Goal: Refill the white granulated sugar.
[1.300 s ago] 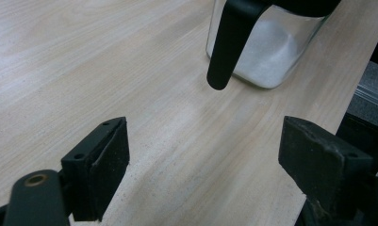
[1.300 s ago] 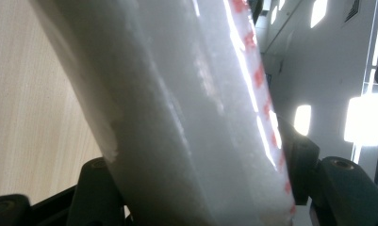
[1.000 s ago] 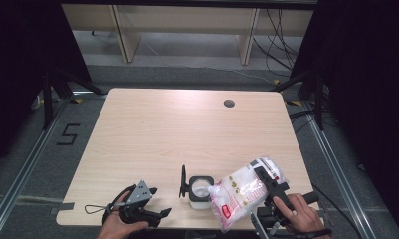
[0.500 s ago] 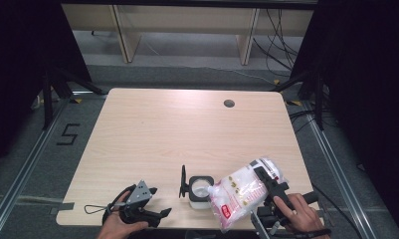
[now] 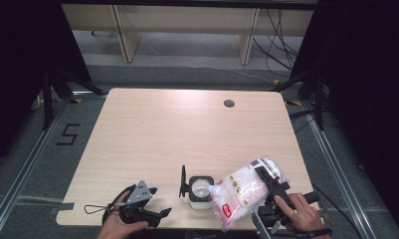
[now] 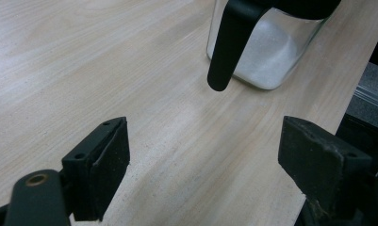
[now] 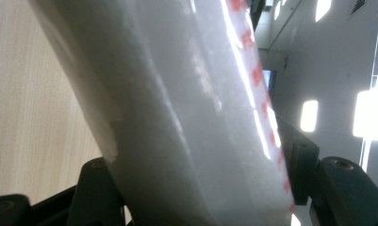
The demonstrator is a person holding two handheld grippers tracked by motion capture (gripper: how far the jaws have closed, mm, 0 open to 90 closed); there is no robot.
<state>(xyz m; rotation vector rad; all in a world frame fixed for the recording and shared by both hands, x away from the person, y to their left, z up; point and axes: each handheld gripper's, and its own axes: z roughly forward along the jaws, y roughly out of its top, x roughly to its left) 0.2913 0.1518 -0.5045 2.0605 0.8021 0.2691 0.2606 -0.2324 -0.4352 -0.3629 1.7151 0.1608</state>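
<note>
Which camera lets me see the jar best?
The left gripper view: the jar sits close, with clear glass, white grains inside and its black handle. The high view shows the jar small, from above, beside the bag. The right gripper view has the bag up close.

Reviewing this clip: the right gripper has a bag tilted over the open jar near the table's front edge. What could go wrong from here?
1. Spillage: the bag in the right gripper is far wider than the jar mouth, so white grains may land on the table.
2. Tipping: the left gripper rests open, apart from the jar, so nothing steadies it if the bag nudges it.
3. The jar stands near the front edge; a push could send it off.
</note>
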